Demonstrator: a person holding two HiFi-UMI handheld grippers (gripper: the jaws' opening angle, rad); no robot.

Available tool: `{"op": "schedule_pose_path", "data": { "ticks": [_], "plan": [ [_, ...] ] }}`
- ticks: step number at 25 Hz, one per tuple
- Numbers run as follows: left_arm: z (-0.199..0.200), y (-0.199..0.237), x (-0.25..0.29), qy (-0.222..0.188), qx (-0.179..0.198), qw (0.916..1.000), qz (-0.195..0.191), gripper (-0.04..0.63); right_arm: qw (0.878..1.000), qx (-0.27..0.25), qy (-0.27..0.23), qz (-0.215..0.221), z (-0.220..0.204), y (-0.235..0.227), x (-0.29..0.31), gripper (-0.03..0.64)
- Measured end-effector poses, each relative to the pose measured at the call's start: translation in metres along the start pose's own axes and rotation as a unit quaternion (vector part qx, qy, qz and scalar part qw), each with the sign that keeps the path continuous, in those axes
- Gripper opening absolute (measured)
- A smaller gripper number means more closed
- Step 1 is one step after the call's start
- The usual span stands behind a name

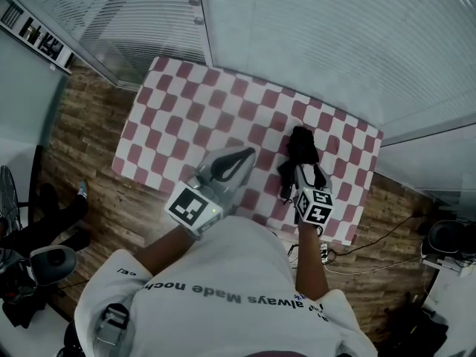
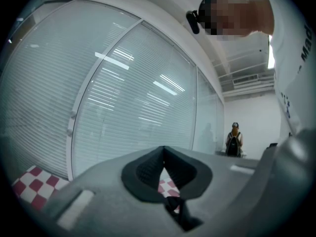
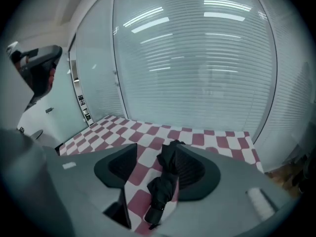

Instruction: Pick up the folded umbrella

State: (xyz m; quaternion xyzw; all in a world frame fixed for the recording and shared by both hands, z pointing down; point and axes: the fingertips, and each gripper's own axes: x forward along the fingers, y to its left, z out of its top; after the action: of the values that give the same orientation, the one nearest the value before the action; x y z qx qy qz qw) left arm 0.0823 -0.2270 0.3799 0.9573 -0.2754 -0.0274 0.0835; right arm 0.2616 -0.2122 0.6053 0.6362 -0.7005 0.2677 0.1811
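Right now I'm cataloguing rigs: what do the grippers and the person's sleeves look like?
The left gripper and right gripper are grey with black pads; each bears a cube of black-and-white square markers. The T-shirt is white, short-sleeved, with dark lettering.

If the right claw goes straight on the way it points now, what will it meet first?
Most likely the folded umbrella. It lies on the checkered cloth, right ahead of the right claw and between its open jaws. Depth is hard to judge here.

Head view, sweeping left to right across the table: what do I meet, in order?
Left gripper → folded umbrella → bare right edge of the checked cloth. The right gripper overlaps the umbrella, so it's left out.
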Motion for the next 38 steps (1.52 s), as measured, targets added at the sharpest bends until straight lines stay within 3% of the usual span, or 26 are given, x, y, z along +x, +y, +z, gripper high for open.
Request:
{"op": "schedule_pose_path", "data": {
  "ticks": [10,23,38],
  "plan": [
    [-0.005,0.005,0.000,0.006,-0.001,1.0000,0.007,0.003,0.994,0.071,0.084,0.002,-0.062,-0.029,0.054,0.281],
    [-0.010,0.010,-0.001,0.015,-0.004,0.9998,0.014,0.003,0.980,0.128,0.155,-0.013,-0.108,-0.055,0.119,0.310],
    [-0.014,0.020,-0.013,0.024,-0.006,0.9993,0.027,0.003,0.970,0.152,0.189,-0.031,-0.130,-0.057,0.162,0.302]
  ]
}}
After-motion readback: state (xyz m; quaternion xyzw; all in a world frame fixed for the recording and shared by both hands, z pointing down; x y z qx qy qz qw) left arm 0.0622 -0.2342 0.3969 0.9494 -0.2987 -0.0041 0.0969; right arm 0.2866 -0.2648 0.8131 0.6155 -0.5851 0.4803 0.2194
